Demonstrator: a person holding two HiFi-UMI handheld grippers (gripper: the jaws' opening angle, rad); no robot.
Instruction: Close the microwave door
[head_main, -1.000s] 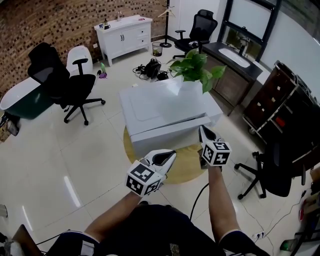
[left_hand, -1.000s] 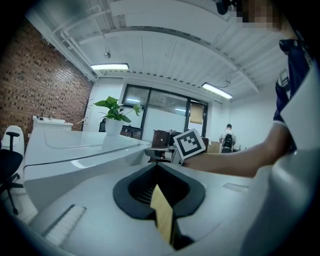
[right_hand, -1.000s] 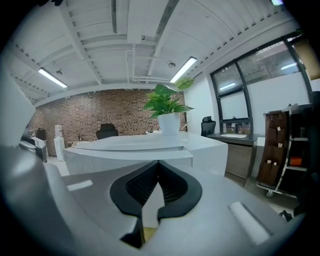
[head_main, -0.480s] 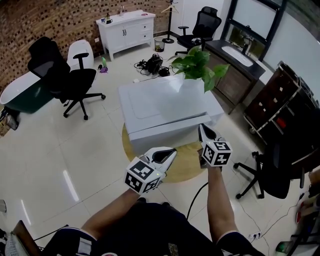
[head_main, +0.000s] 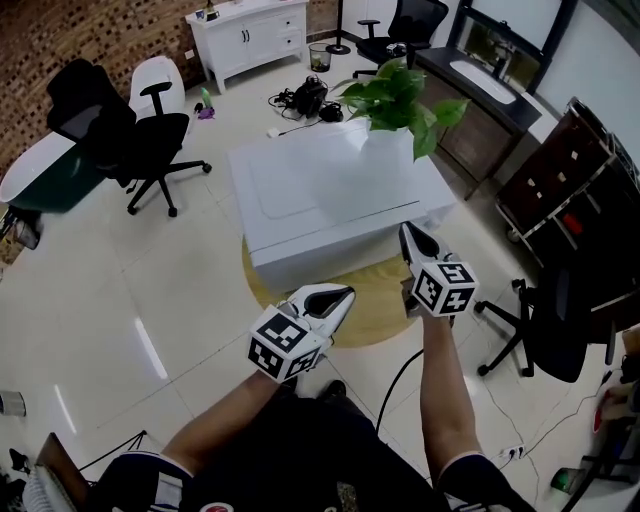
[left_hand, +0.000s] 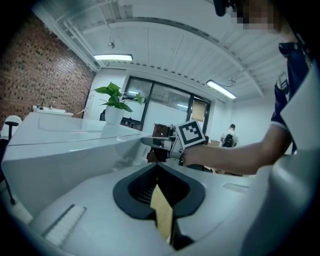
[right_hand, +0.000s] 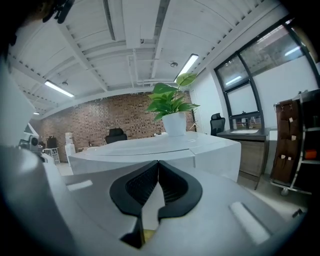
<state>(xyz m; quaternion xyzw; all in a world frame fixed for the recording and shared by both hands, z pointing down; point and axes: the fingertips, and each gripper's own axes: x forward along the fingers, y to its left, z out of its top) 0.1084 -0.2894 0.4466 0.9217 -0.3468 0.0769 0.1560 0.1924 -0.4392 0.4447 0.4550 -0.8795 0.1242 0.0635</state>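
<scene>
No microwave shows in any view. A low white table (head_main: 300, 235) stands in front of me with a potted plant (head_main: 397, 96) on its far right corner. My left gripper (head_main: 345, 292) hangs short of the table's near edge, shut with nothing in it. My right gripper (head_main: 406, 231) is up against the near right corner, also shut and empty. In the left gripper view the black jaws (left_hand: 157, 165) meet at the tips, and the right gripper (left_hand: 151, 141) with its marker cube shows ahead. In the right gripper view the jaws (right_hand: 158, 163) are pressed together before the table (right_hand: 150, 150).
A round yellow rug (head_main: 375, 300) lies under the table's near side. Black office chairs stand at the left (head_main: 130, 140) and right (head_main: 550, 325). A dark shelf rack (head_main: 570, 190), a white cabinet (head_main: 250, 30), a sink counter (head_main: 480, 85) and floor cables (head_main: 300, 105) surround it.
The table has drawn a little nearer in the head view. Both grippers stay shut and in about the same pose; the right one has shifted slightly right and up.
</scene>
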